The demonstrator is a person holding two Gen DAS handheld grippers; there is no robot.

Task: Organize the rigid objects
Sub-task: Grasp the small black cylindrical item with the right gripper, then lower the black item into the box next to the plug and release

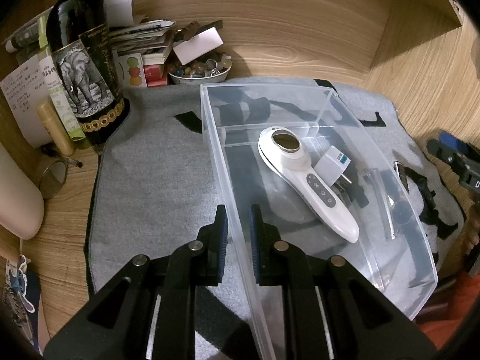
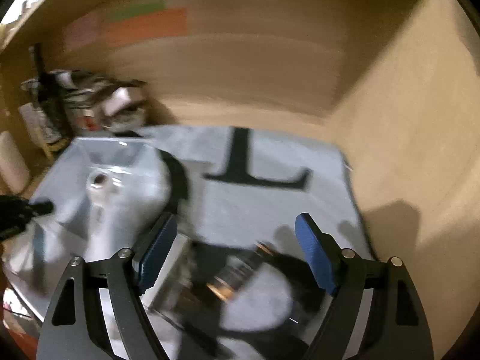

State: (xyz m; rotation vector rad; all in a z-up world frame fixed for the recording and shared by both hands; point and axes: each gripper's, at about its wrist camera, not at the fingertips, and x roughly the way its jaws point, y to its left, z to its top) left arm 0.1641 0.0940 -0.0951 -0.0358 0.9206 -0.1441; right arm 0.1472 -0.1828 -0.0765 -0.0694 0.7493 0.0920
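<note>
Clear bin wall between left tool pads

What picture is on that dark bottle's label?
A black-and-white elephant, on the bottle at the far left; clearest in the left wrist view.

Clear rectangular plastic bin: seen as transparent, smooth, glossy.
White handheld plastic device: seen as glossy, with a mirror-like metal disc.
Grey cloth mat: seen as matt, fuzzy.
Light wooden desk surface: grained, smooth.
Dark glass bottle: glossy, paper-labelled.
Blue gripper pads: ribbed.
</note>
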